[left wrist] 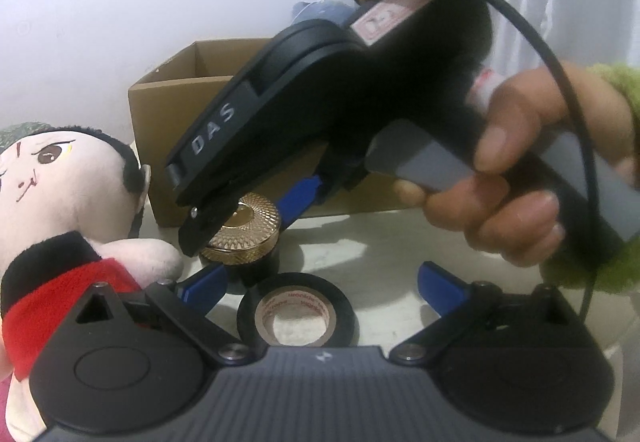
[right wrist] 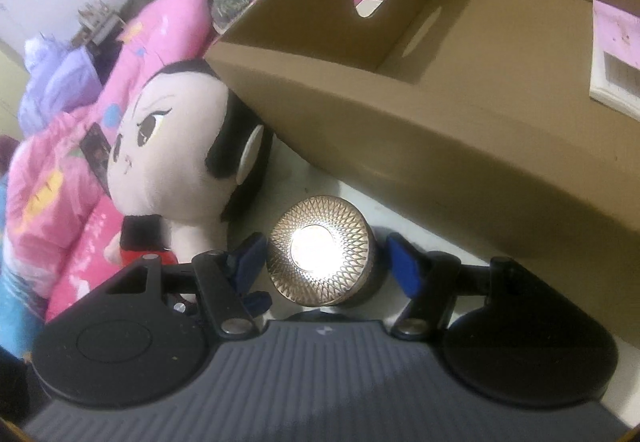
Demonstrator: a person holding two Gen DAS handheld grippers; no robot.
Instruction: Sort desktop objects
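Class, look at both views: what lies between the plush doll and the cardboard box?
The gold-lidded jar stands between the plush doll and the cardboard box, clearest in the right wrist view.

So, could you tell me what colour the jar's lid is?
Shiny gold with a fine woven pattern, lid; clearest in the right wrist view.

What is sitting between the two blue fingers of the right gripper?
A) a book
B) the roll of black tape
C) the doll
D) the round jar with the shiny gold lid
D: in the right wrist view, the gold-lidded jar sits between the right gripper's blue fingers.
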